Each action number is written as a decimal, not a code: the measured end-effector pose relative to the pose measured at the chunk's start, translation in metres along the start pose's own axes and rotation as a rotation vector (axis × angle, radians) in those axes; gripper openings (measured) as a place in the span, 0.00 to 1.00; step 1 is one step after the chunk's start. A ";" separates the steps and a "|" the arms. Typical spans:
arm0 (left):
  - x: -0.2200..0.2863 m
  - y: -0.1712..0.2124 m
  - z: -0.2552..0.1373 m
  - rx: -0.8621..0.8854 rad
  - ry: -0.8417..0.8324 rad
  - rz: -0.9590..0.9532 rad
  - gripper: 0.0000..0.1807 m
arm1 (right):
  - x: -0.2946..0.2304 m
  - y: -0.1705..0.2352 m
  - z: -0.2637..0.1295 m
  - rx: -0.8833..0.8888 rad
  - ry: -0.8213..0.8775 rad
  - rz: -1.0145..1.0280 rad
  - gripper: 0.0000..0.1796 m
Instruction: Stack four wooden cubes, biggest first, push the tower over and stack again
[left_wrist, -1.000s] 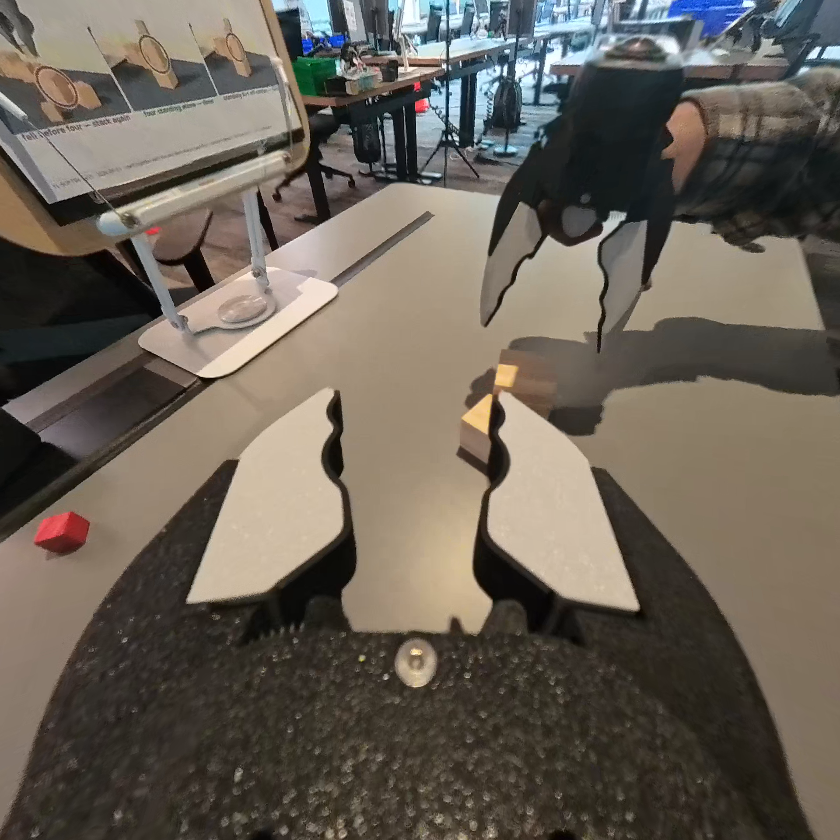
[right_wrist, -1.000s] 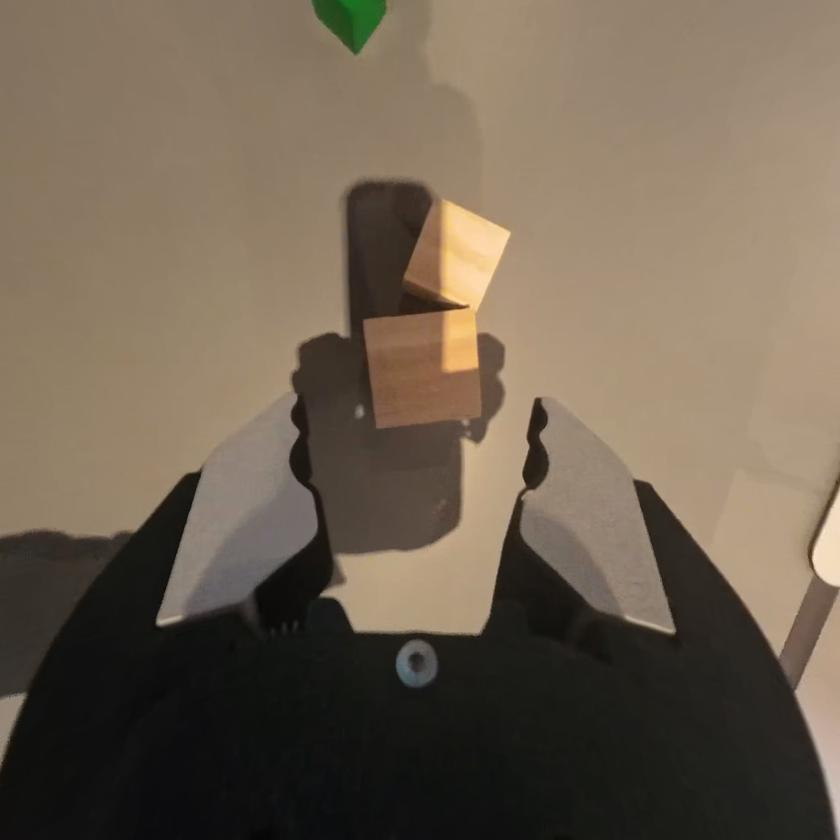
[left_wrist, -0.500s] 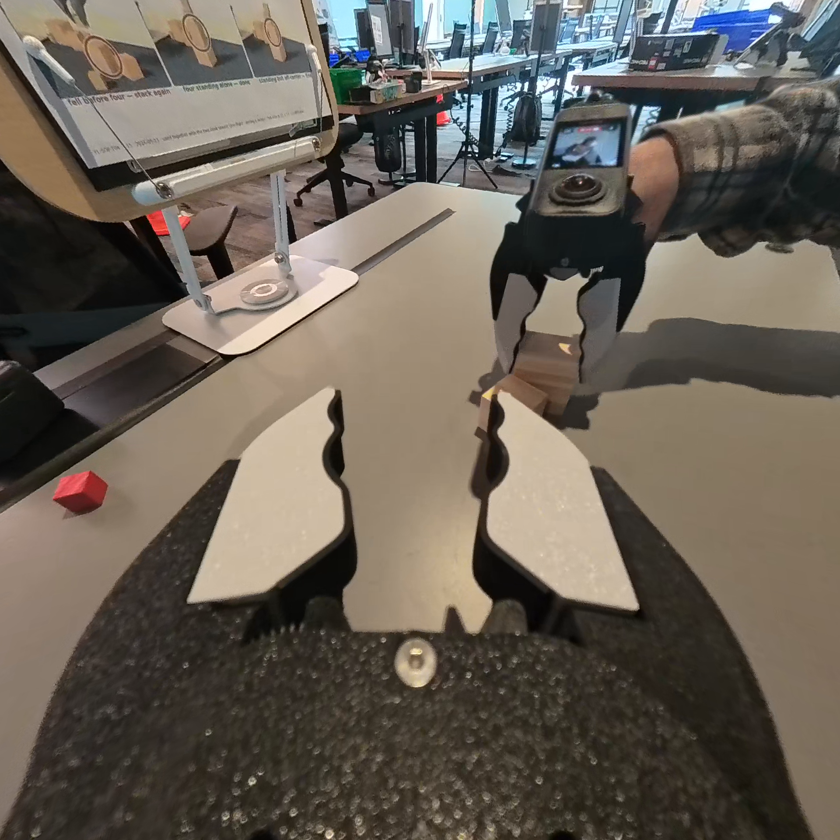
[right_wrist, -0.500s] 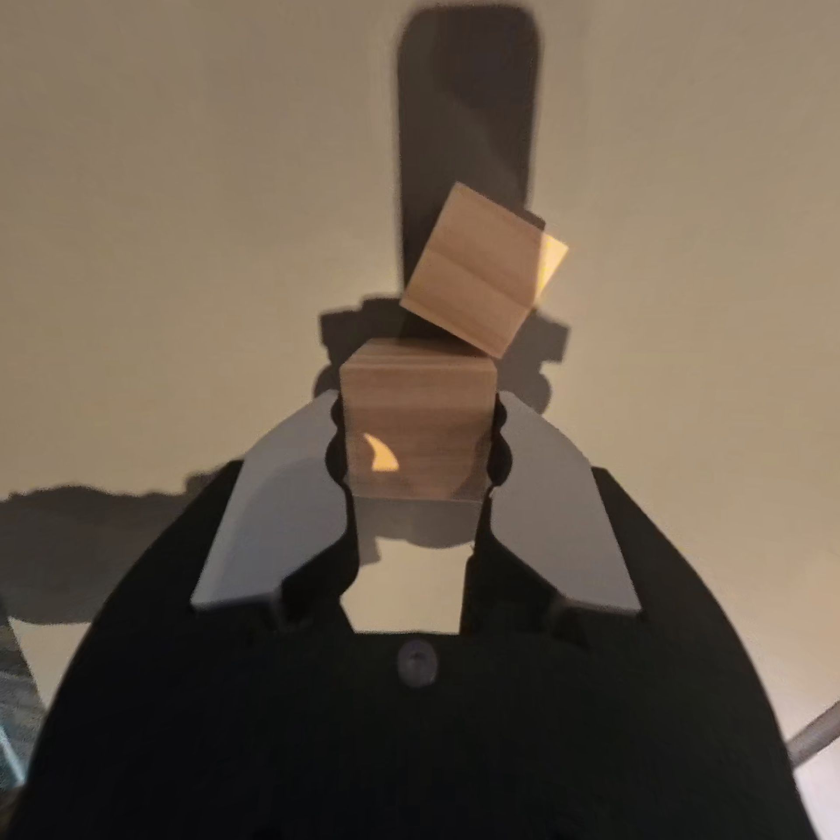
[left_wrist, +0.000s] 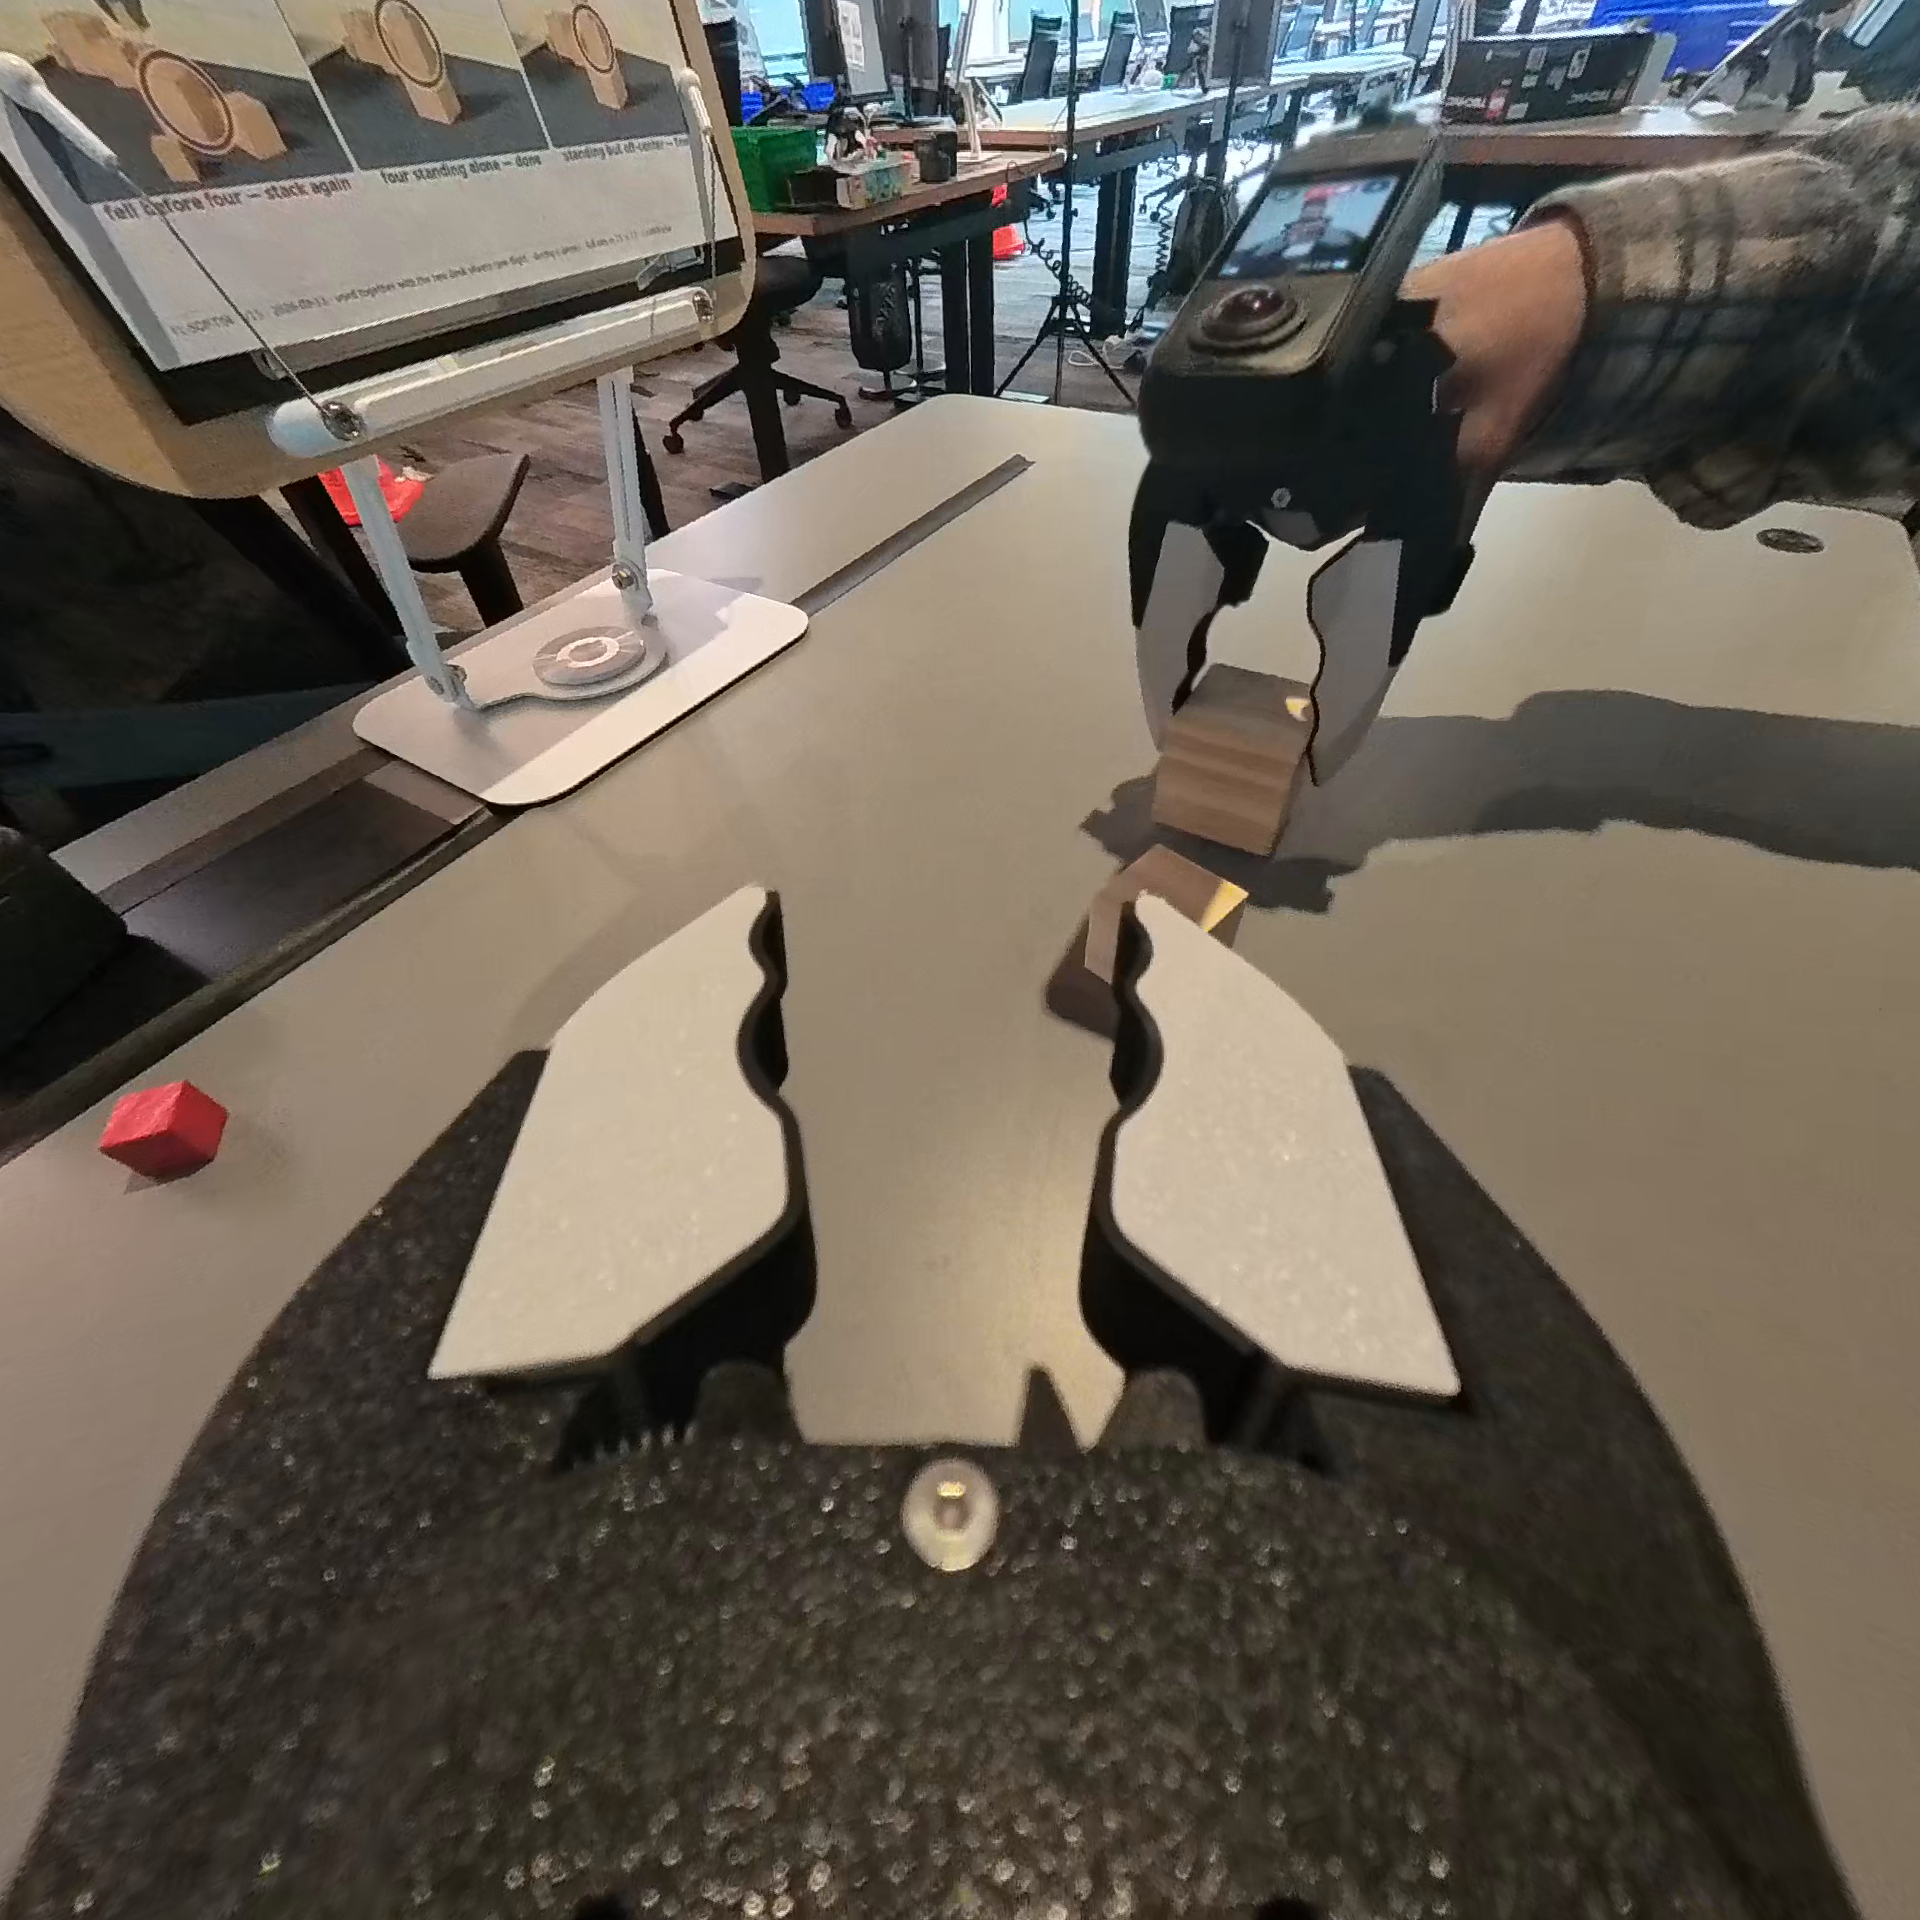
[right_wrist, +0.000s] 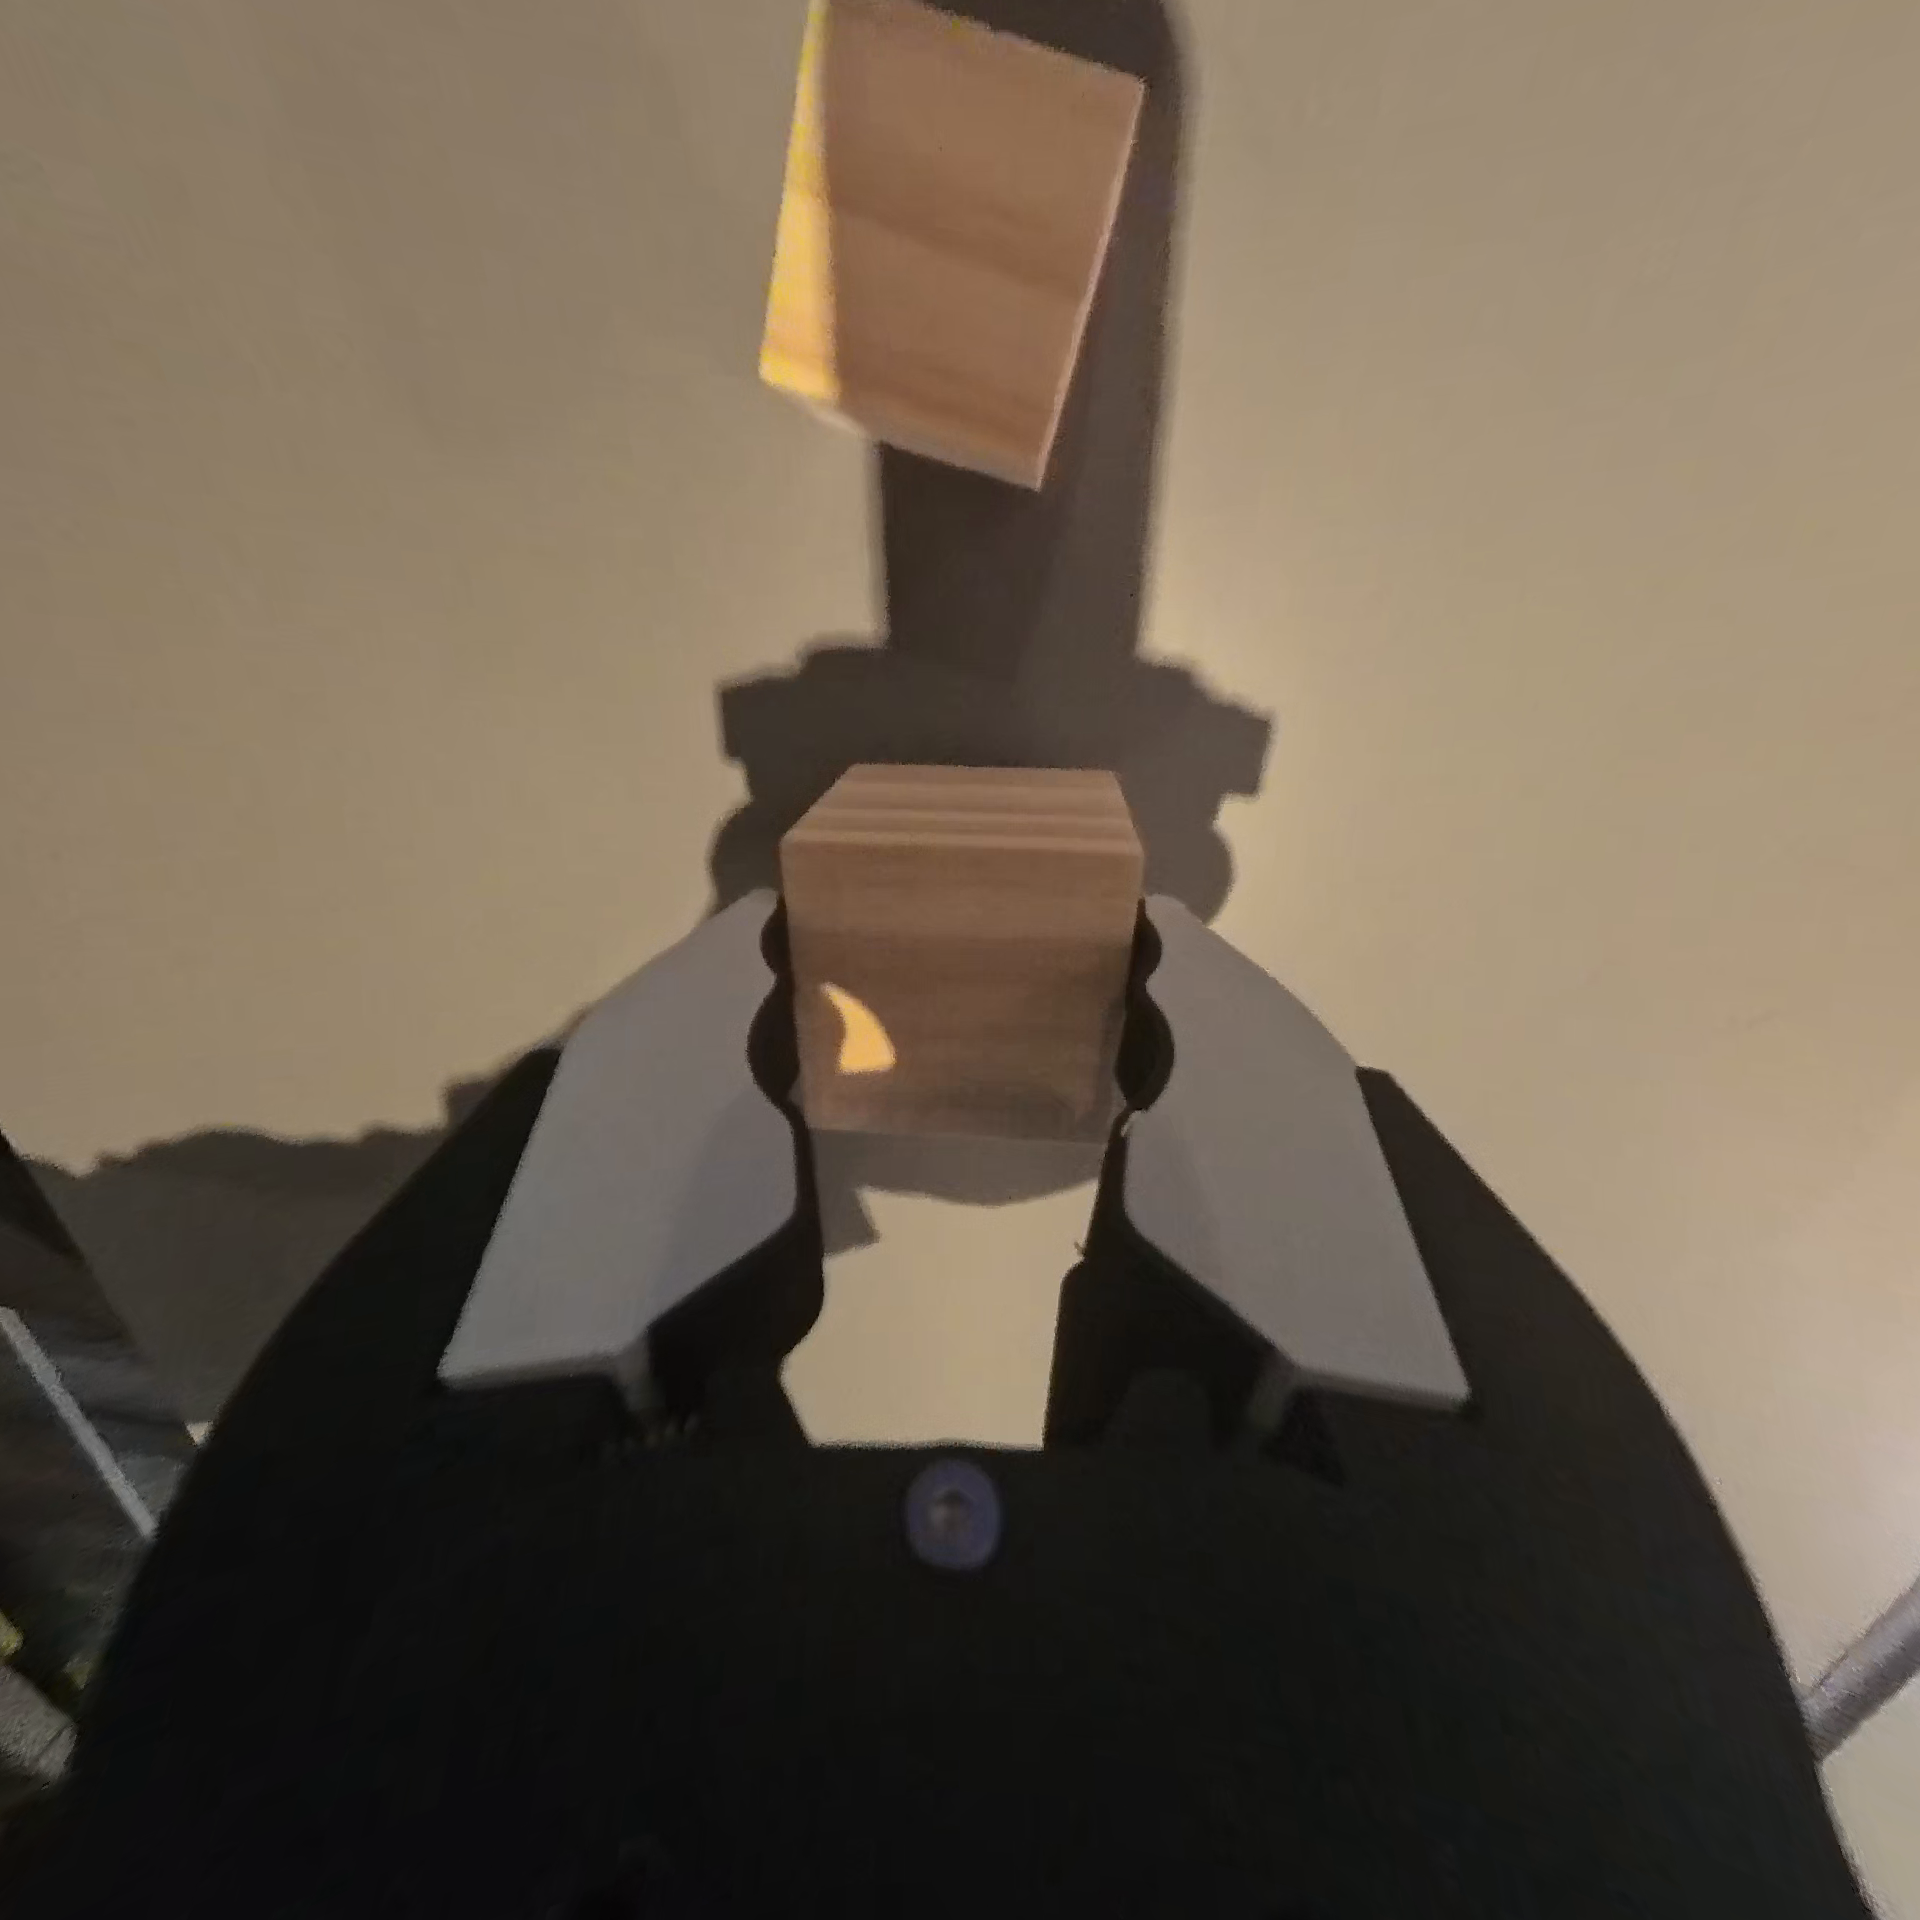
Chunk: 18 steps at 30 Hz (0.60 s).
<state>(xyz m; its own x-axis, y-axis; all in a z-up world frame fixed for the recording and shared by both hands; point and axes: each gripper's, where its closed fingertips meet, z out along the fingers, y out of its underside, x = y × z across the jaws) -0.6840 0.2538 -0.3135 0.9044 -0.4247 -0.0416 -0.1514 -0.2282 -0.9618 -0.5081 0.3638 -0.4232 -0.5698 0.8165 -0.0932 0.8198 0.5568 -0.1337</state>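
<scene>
right wrist view, right gripper (right_wrist: 954, 997) now clamps wooden cube (right_wrist: 951, 971) (earlier open)

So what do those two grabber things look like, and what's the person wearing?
Each gripper, left and right, has a bumpy black foam-like body and two flat pale grey fingers with wavy black inner edges. A small silver screw sits below the fingers. The right one carries a black camera with a little screen. The sleeve is grey plaid.

Grey surface (left_wrist: 935, 790): larger wooden cube (left_wrist: 1226, 769) at 1 o'clock, smaller wooden cube (left_wrist: 1153, 904) just nearer, red cube (left_wrist: 163, 1127) at 9 o'clock, stand base plate (left_wrist: 592, 696) at 11 o'clock.
</scene>
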 end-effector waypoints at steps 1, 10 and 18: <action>0.000 0.000 0.000 0.000 0.000 -0.001 0.33 | 0.001 0.000 0.001 -0.002 0.001 -0.001 0.33; -0.001 0.003 0.001 -0.012 0.006 -0.008 0.34 | 0.004 -0.001 0.008 -0.033 0.005 0.010 0.33; 0.000 0.003 0.001 -0.012 0.012 -0.010 0.34 | 0.009 -0.009 -0.010 -0.014 0.060 0.014 0.49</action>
<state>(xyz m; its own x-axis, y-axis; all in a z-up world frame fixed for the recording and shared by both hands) -0.6839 0.2541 -0.3167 0.9009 -0.4331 -0.0289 -0.1475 -0.2429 -0.9588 -0.5199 0.3675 -0.4130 -0.5544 0.8315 -0.0352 0.8284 0.5473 -0.1192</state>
